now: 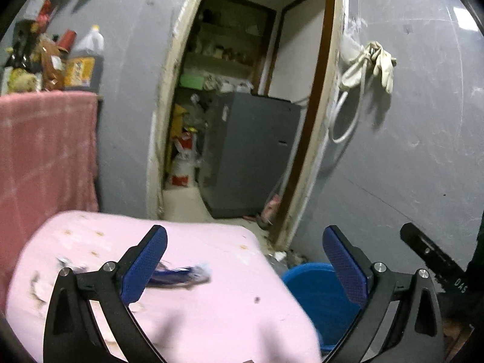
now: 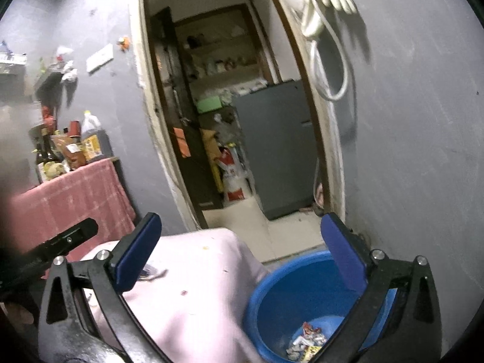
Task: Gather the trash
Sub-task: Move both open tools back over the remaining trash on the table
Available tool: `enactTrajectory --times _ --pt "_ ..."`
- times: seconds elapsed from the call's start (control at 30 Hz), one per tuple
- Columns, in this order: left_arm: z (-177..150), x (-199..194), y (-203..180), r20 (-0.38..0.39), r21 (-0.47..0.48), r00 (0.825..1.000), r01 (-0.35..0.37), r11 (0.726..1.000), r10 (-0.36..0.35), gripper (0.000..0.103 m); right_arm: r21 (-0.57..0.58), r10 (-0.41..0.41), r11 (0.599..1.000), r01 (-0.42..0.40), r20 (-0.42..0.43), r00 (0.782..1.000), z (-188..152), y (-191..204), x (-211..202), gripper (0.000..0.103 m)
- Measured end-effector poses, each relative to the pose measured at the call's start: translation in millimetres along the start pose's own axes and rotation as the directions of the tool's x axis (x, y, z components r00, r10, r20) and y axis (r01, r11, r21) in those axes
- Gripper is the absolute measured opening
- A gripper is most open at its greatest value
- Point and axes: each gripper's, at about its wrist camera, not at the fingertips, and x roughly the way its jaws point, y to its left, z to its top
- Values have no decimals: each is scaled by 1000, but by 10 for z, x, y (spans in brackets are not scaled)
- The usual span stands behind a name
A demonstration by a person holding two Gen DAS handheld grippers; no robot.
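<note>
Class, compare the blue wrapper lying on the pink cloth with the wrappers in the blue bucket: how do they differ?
The blue wrapper lies alone on the pink cloth; the bucket wrappers sit heaped at the bottom of the blue bucket. The blue wrapper is blue and white; the bucket wrappers show red, white and yellow. Both are crumpled trash.

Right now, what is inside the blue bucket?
In the blue bucket, crumpled snack wrappers lie on the bottom. The right gripper's fingers hide part of the bottom there.

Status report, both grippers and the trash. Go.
Left gripper open, empty. Right gripper open over blue bucket. Blue wrapper on pink tabletop. Nothing blocking.
</note>
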Motion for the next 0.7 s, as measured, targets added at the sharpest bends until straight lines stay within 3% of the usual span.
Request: enactTrajectory --times 0.4,0.7 --pt "34 -550 566 93 -8 987 -129 992 129 101 -124 96 989 -86 73 993 -14 825 -150 103" --pt "-93 -945 974 143 -32 960 -240 970 242 101 -181 172 971 -158 66 983 -87 1336 -123 103"
